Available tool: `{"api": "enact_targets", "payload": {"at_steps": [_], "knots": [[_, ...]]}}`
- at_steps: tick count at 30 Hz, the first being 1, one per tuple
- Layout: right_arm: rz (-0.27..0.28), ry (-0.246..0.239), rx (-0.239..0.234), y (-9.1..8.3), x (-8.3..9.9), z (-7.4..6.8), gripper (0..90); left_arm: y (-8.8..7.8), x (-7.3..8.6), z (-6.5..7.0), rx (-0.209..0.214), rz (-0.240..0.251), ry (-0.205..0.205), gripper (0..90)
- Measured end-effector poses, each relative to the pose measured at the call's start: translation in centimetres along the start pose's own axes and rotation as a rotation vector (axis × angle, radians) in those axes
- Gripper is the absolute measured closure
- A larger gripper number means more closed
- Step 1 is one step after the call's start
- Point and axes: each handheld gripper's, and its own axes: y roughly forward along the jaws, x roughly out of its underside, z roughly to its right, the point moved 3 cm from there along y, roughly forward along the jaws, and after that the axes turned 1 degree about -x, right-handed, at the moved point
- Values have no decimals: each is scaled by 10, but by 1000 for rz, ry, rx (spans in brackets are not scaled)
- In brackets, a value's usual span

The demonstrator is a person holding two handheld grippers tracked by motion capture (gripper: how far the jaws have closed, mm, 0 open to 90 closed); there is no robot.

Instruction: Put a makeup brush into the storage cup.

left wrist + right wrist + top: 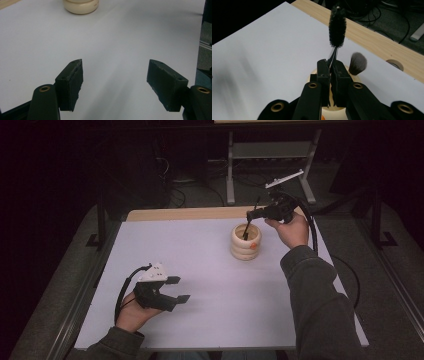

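Note:
A cream holder [244,245] shaped like stacked rings stands on the white board [200,265], right of centre toward the back. Just above its mouth, my right gripper [252,214] is shut on the thin stem of a black bristle brush [337,25], whose bristly head points away from the jaws in the right gripper view. The brush's lower end reaches into the holder. A second brush with a grey-tipped tuft [357,63] stands in the holder beside the jaws. My left gripper [181,289] rests near the front left, open, with nothing between its fingers [71,82]. The holder [81,6] shows far ahead of it.
A strip of bare wooden tabletop [190,213] runs behind the board, with a round hole [395,64] in it. Beyond the table are a metal stand [270,165] and cables on the dark floor. The holder carries a small orange mark [253,246].

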Motion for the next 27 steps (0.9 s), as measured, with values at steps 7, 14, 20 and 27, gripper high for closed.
{"api": "enact_targets", "payload": {"at_steps": [7, 14, 20, 27], "knots": [[-11, 25, 7, 9, 8, 4, 847, 0, 0, 0, -2, -6, 1, 290], [-24, 35, 16, 13, 11, 7, 847, -1, 0, 0, -2, 0, -1, 289], [-37, 53, 19, 18, 16, 12, 847, -1, 0, 1, -3, 10, -9, 290], [-51, 63, 22, 25, 18, 12, 846, -2, 0, 0, -4, 6, 0, 290]]}}
